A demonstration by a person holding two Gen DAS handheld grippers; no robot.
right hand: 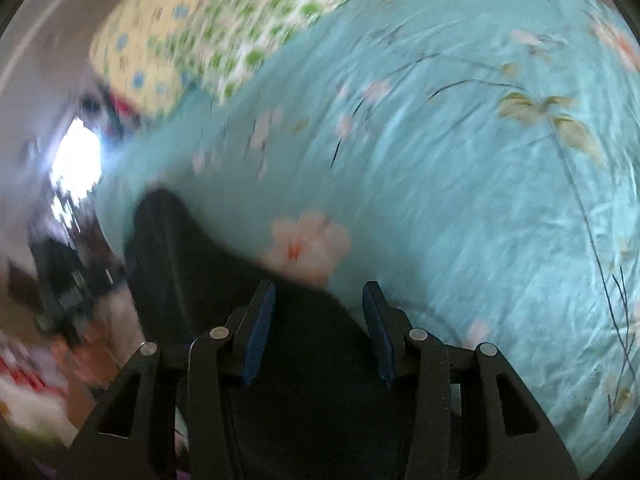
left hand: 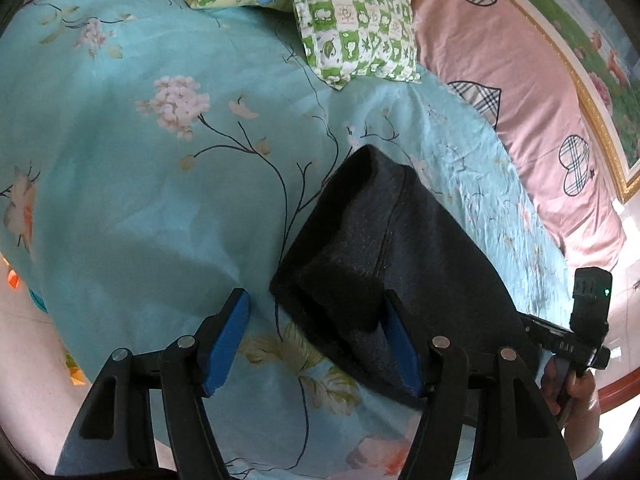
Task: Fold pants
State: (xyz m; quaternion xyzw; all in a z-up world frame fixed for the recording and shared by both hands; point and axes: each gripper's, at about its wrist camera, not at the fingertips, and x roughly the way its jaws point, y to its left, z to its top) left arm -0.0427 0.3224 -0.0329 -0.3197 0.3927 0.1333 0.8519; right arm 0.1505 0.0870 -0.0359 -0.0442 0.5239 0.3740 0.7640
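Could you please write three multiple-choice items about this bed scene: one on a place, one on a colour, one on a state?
1. Where do the dark pants lie?
A. On the turquoise floral bedsheet
B. On the pink heart-print sheet
C. On the floor

2. What colour are the finger pads of the left hand-held gripper?
A. Red
B. Blue
C. Yellow

3. How does the left hand-held gripper stand?
A. Shut on a pillow
B. Shut on nothing
C. Open, one finger by the pants' edge

Key: 1 A, turquoise fabric surrounds the pants in both views. 2 B, both pads show blue. 3 C, a wide gap separates the fingers, and the right finger sits against the dark cloth.
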